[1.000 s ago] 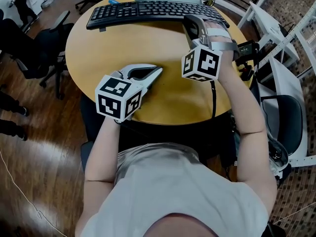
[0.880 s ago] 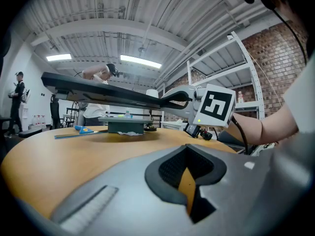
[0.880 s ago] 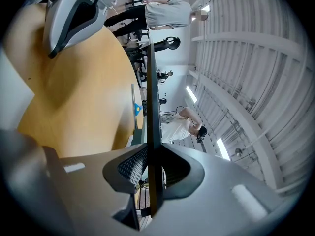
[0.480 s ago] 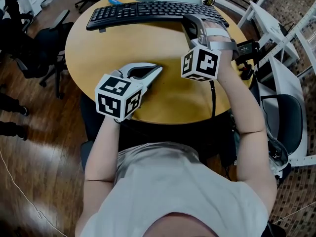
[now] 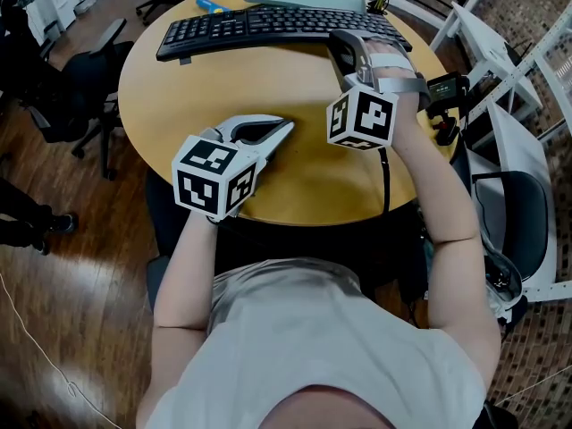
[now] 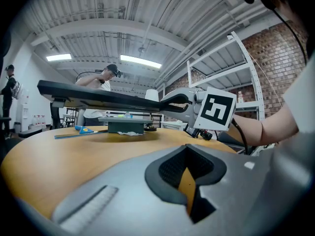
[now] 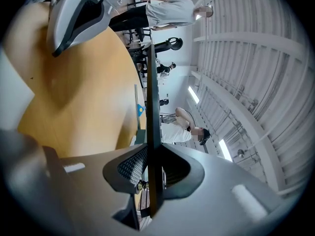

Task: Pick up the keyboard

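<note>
Gripping is noted at the right end of the black keyboard (image 5: 268, 23): the jaws of the right gripper (image 5: 344, 43) are closed narrowly on its thin edge, which is seen running between the pads. The keyboard is held roughly level, clear of the round wooden table (image 5: 223, 88), with a gap visible beneath it in the left gripper view. The left gripper (image 5: 284, 130) is laid on the table nearer the person, well apart from the keyboard, its jaws brought together on nothing.

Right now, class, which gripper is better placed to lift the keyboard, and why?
Right. The right gripper is shut on the right end of the keyboard; the left gripper rests shut and empty on the table, apart from the keyboard.
</note>
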The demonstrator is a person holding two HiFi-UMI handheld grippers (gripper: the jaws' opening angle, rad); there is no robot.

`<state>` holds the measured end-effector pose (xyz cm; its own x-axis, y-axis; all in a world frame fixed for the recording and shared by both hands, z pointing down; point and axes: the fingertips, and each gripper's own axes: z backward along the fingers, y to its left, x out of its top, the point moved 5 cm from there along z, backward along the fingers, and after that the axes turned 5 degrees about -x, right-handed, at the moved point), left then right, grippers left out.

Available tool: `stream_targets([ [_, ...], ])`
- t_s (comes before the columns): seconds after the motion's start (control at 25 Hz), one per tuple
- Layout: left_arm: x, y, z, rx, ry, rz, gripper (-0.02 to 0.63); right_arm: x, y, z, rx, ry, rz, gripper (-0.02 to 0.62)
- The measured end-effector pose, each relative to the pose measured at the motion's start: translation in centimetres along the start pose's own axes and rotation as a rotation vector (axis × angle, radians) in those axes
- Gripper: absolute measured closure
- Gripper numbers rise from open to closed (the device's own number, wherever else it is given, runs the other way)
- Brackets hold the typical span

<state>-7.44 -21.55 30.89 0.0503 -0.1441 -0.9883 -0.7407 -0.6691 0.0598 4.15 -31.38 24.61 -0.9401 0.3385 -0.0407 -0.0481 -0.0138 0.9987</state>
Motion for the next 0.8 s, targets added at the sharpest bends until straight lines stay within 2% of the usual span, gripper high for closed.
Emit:
stream_targets([
  [0.8, 0.0, 0.1, 0.2, -0.001, -0.001, 0.000, 0.606, 0.7, 6.8, -1.4, 0.220, -0.009, -0.004, 0.508],
])
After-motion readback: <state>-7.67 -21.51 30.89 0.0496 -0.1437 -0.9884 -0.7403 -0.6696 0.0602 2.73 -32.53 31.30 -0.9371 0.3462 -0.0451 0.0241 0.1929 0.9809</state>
